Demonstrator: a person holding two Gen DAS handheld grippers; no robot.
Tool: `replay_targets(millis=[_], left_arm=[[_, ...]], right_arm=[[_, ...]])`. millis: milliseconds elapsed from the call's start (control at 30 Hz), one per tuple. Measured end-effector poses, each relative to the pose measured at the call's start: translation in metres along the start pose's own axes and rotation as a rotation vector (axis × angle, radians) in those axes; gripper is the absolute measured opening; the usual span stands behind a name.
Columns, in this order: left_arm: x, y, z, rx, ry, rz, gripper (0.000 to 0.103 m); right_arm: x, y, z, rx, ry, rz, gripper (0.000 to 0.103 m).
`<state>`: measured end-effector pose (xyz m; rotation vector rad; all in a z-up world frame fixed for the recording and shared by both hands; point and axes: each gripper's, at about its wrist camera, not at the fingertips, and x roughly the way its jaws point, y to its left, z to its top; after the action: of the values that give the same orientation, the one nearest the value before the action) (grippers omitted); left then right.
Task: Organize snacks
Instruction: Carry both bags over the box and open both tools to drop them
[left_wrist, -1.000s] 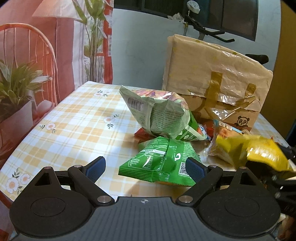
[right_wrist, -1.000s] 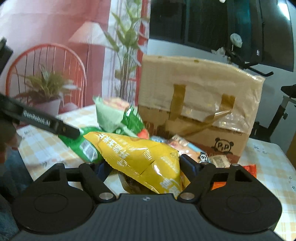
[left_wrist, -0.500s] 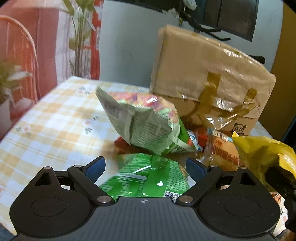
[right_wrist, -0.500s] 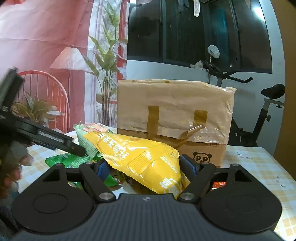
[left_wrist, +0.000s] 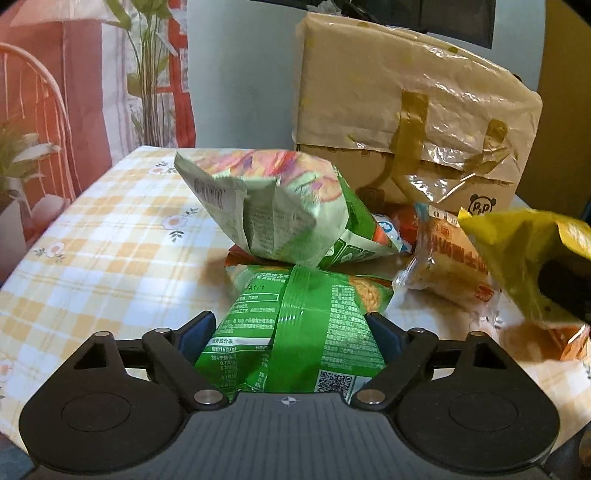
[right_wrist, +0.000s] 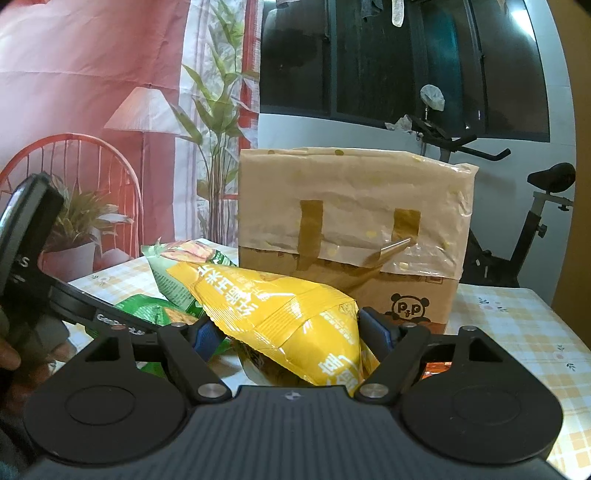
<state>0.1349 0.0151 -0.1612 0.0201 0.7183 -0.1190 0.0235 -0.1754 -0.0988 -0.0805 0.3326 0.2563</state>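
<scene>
Green snack bag (left_wrist: 295, 325): a flat, glossy foil pillow with a centre seam up, lying on the desk (left_wrist: 110, 236) between the fingers of the left hand-held gripper (left_wrist: 291, 332).
Left hand-held gripper: its jaws are closing around the bag; the pads look just beside its sides, and I judge they are not yet pressing.
Yellow snack bag (right_wrist: 280, 317): crinkly foil, puffed and pointed at one end, clamped by the right hand-held gripper (right_wrist: 291, 332) and lifted off the desk (probably to carry it to its place).
Pale green bag (left_wrist: 273, 218): puffy, creased, leaning on top of the pile, its lower edge over the green bag's far end, so a lift may tip it.
Bun packet (left_wrist: 450, 266): clear wrapper, beside the pile.
Tan bag (left_wrist: 406, 118): a wrinkled coated box shape with tape-like handles, standing behind the snacks; likely where they go.
</scene>
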Motion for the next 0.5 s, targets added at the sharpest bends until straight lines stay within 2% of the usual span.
replay_targets(millis=[133,233,500], left_arm=[[-0.013,0.003,0.000,-0.037,0.020,0.013,0.087],[-0.024,0.004,0.002,-0.055,-0.005,0.033,0.087],[-0.048,0.010,0.008,-0.098,-0.083,0.162,0.086]], right_arm=[[0.000,-0.002,0.001,0.006,-0.010,0.002,0.079],[0.000,-0.001,0.002,0.004,-0.015,0.005,0.079],[-0.007,-0.001,0.003,0.005,-0.032,0.007,0.079]])
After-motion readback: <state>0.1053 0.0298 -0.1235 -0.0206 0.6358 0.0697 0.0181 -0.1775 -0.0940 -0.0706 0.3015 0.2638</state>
